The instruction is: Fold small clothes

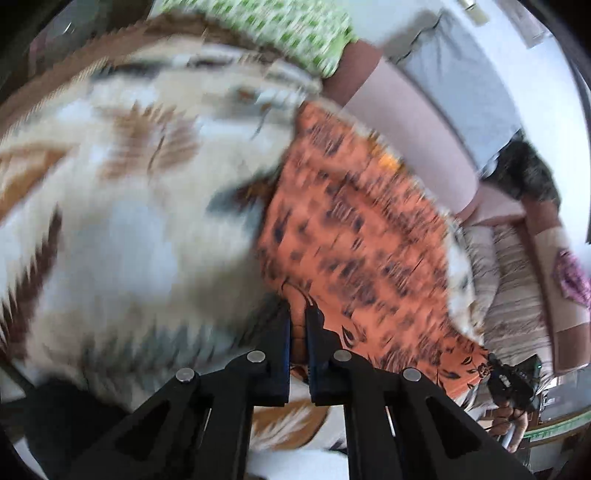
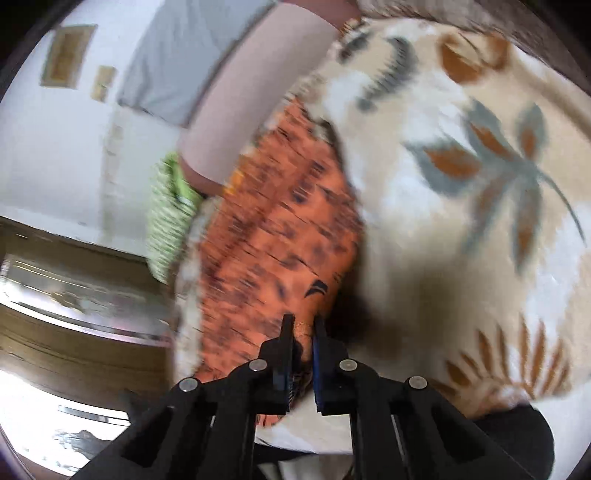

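Orange patterned garment spread on a floral blanket, left gripper and right gripper each with jaws pinched on its near edge, green cloth beyond the garment

We see a plush blanket spread wide, cream and white with brown and rust leaf shapes and grey-blue feathery fronds; in the right wrist view one large grey-and-rust flower motif stands out. A green-and-white patterned cloth lies at the blanket's far edge. Beside it runs a long pale pink cushion, with a grey pillow against the white wall behind. Two framed pictures hang on that wall. We also make out a striped beige fabric and, low in the right wrist view, dark wooden furniture. Much is blurred.
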Tool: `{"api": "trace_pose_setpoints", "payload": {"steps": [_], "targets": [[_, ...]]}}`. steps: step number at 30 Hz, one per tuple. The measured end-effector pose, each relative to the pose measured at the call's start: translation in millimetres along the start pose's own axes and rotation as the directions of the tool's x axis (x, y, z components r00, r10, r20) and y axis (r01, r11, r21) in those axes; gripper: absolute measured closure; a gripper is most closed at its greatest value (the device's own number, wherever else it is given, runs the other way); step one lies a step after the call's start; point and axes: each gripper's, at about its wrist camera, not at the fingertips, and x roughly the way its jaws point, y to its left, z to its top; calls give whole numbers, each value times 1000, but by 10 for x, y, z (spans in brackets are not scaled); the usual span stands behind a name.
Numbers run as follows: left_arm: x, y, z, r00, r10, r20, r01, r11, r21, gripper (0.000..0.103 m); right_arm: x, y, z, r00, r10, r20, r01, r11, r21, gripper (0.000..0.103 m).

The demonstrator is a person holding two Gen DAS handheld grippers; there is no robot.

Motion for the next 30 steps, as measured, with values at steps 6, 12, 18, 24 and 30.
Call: {"api": "trace_pose_setpoints", "payload": {"steps": [6,12,18,24,30], "targets": [[-76,-425,897,995,-19,98,11,996,90,96,106,403,773,992,110,62,-109,994,-13,94],[459,-783,1940,990,37,137,-59,985,161,96,516,767,1846,991,90,103,-84,995,-62,94],[1476,-726,2761,983,150,104,-160,983,88,96,1438,640,2748,996,-35,83,36,999,-15,94],[2492,-481,3191,962,272,9,-272,962,0,82,2223,360,3138,986,-164,31,164,986,2,83],[2019,-139,3313,950,273,154,-256,959,-123,37,1849,318,3122,964,-209,165,213,977,-7,11]]}}
